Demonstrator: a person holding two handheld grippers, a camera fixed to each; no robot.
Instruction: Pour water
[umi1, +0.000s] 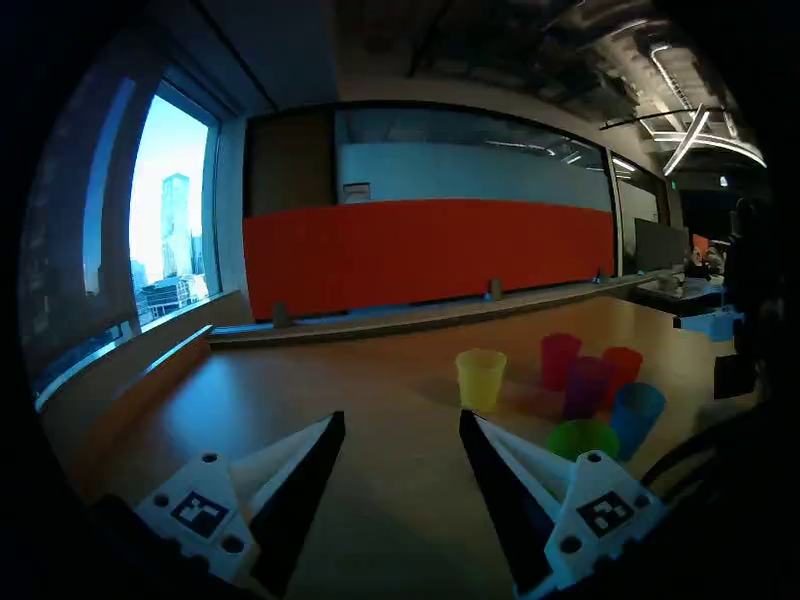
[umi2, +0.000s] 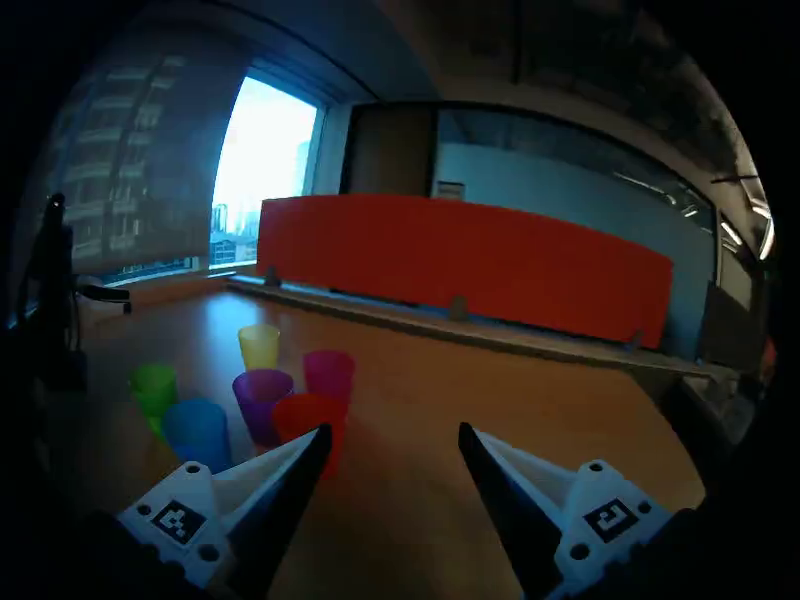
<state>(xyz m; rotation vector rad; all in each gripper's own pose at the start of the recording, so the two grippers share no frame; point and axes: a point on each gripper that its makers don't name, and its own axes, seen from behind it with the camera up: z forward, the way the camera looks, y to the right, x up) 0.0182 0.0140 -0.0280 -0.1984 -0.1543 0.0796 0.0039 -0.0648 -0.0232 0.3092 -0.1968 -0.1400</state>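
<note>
The left gripper (umi1: 400, 415) and right gripper (umi2: 395, 428) are held spread and empty over the wooden table (umi1: 380, 370), where six coloured plastic cups (umi1: 587, 387) are clustered ahead, judged light and squashable, best clasped gently at mid-wall.

Smooth wood-look top on the bench (umi1: 400, 380), lightly glossy, catching pale window glare. Translucent, smooth plastic in the yellow cup (umi1: 481, 377), purple cup (umi1: 586, 385), green cup (umi1: 583, 437) and blue cup (umi1: 636, 412), each with a faint shine. Matt white plastic shells with matt black inner faces on the jaws of the left gripper (umi1: 402, 425) and right gripper (umi2: 395, 430); flat, matt red on the divider panel (umi1: 430, 250).
</note>
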